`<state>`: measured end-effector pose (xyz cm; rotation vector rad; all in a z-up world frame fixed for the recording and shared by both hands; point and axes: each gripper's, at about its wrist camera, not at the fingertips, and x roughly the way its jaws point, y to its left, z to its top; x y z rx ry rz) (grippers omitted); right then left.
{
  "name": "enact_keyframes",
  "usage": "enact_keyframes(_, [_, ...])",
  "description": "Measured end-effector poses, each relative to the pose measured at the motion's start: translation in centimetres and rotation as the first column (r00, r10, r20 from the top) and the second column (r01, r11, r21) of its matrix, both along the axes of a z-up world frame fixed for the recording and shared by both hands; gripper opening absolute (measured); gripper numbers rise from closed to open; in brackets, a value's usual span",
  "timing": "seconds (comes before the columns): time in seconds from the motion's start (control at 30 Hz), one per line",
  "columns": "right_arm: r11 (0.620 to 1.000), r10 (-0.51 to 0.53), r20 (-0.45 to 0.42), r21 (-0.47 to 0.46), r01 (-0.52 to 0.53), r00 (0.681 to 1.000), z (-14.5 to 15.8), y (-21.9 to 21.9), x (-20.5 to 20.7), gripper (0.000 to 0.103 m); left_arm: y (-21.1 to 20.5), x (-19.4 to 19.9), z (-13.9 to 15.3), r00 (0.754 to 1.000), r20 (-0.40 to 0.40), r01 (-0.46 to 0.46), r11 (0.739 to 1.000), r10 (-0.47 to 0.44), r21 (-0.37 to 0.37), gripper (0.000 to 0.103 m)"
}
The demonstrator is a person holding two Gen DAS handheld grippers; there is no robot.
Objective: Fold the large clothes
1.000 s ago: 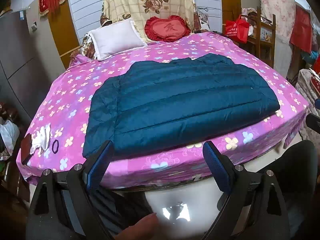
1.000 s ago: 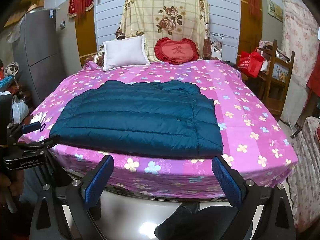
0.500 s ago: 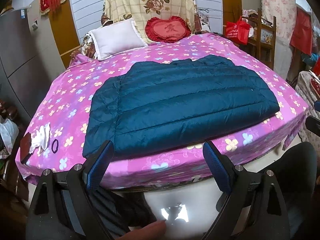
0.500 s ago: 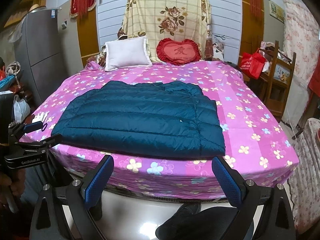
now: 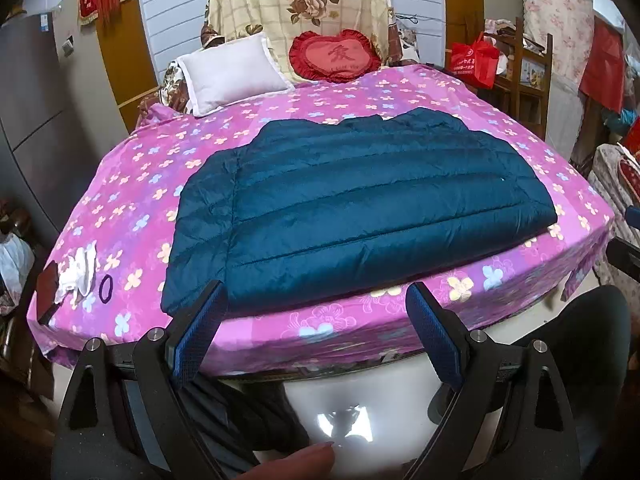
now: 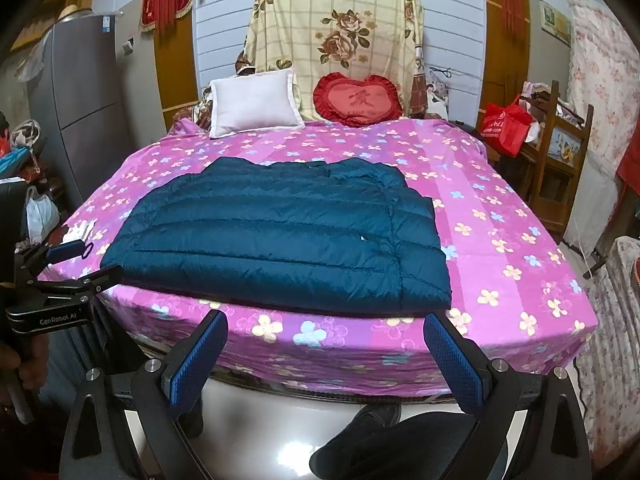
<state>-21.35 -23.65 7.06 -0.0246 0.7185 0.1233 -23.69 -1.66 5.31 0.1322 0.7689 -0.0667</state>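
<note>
A dark teal quilted puffer jacket (image 5: 360, 208) lies flat on a pink flowered bed (image 5: 132, 184), near its front edge; it also shows in the right wrist view (image 6: 280, 240). My left gripper (image 5: 316, 320) is open and empty, held in front of the bed below the jacket's near left corner. My right gripper (image 6: 326, 344) is open and empty, in front of the bed below the jacket's near right edge. The left gripper (image 6: 80, 264) also shows at the left of the right wrist view, beside the bed's corner.
A white pillow (image 6: 254, 102) and a red heart cushion (image 6: 358, 100) lie at the bed's head. White cloth, a dark hair tie (image 5: 105, 288) and a dark flat object lie on the bed's left front corner. A wooden shelf with a red bag (image 6: 506, 128) stands right.
Both grippers have drifted slightly; the jacket and bed sit a little lower in both views. The jacket has not moved and both grippers stay open.
</note>
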Motion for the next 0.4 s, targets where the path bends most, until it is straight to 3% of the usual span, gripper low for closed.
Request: enact_keyframes(0.4, [1.0,0.004,-0.004,0.0,-0.004,1.0,-0.35,0.16,0.23,0.097,0.36,0.05,-0.13,1.0,-0.011,0.008,0.999,-0.008,-0.034,0.091])
